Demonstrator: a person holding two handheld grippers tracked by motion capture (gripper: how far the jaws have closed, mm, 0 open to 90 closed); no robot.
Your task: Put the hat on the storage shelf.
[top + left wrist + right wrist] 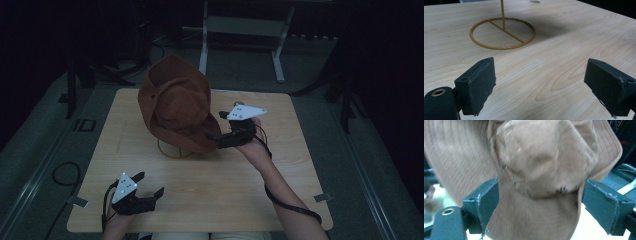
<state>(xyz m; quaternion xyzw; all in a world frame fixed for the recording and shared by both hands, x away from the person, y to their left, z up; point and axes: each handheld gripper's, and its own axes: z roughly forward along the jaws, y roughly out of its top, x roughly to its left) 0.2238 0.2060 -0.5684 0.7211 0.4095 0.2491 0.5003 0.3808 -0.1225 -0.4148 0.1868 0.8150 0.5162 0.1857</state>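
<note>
Brown cotton, ribbed with rows of stitching round the brim, makes up the hat (pixel 176 107) that sits tilted on a thin brass-coloured wire stand (pixel 502 32), its crown facing the person and the brim flaring behind it. The crown is soft and dented, with a few dark scuffs along its lower edge in the right gripper view. The right gripper (pixel 220 139) is at the hat's near right edge, just beside the lower brim; its jaws stand wide apart with the crown between them and close in front, and they do not appear to press the cloth, though actual contact cannot be told. That placement looks like a reach to take the hat by its brim or crown, probably to lift it off or settle it on the stand. The hat leans because only the stand's single upright rod carries it, so the floppy cloth sags to one side. The left gripper (pixel 149 187) waits well short of the hat, low over the pale wooden table (pixel 240 180) near the person's edge, jaws spread with nothing between them; ahead of it in the left gripper view lies the stand's ring base with its crossbar, flat on the wood. From there it could steady the base if needed.
</note>
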